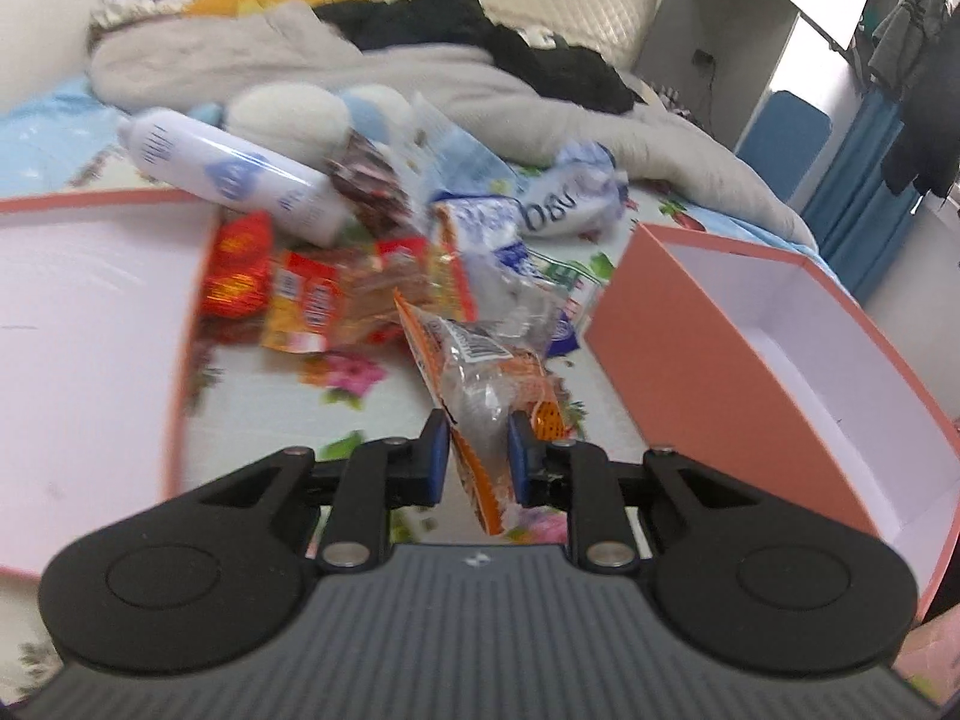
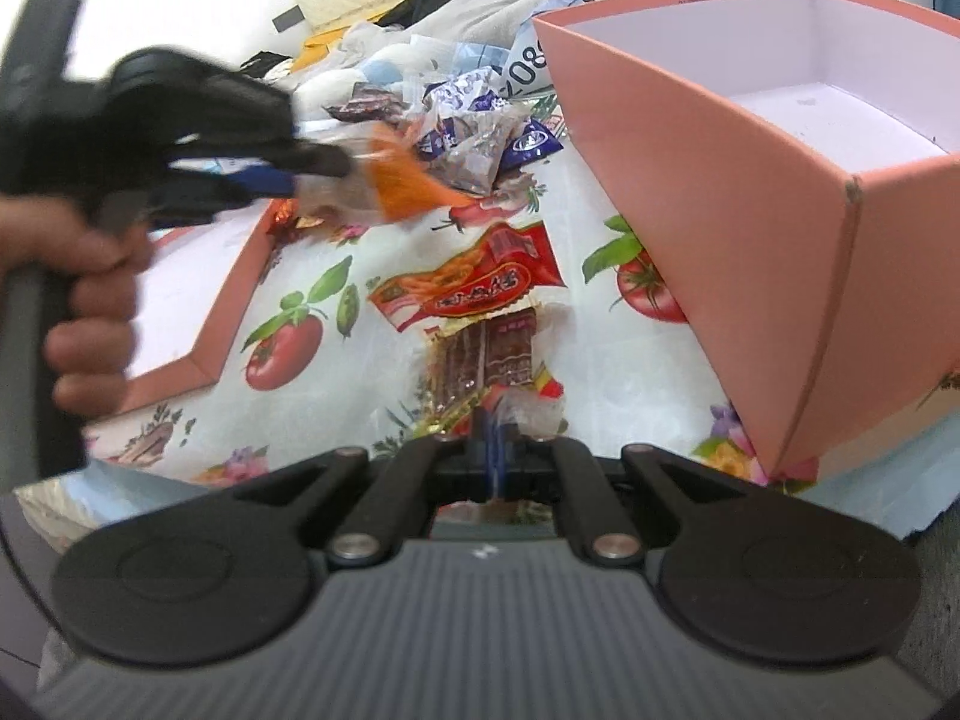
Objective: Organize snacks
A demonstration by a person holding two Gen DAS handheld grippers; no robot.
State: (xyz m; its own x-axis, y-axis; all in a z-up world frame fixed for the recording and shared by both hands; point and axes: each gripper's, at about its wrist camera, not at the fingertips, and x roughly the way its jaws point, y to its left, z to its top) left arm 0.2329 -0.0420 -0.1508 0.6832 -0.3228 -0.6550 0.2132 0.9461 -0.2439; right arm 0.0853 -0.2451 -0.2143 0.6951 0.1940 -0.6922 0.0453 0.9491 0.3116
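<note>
My left gripper [image 1: 478, 450] is shut on an orange and clear snack packet [image 1: 480, 378] and holds it above the floral cloth; it also shows blurred in the right wrist view [image 2: 288, 180], packet [image 2: 396, 180] in its jaws. My right gripper [image 2: 495, 444] is shut on the edge of a red and brown snack packet [image 2: 486, 312] that lies on the cloth. The open pink box [image 1: 750, 360] stands to the right, its inside white and bare [image 2: 810, 114]. A pile of snack packets [image 1: 372, 282] lies ahead.
The pink box lid [image 1: 90, 330] lies at the left, also seen in the right wrist view [image 2: 198, 300]. A white bottle [image 1: 228, 174] and a grey blanket [image 1: 420, 72] lie behind the pile. A person's hand [image 2: 84, 300] holds the left gripper.
</note>
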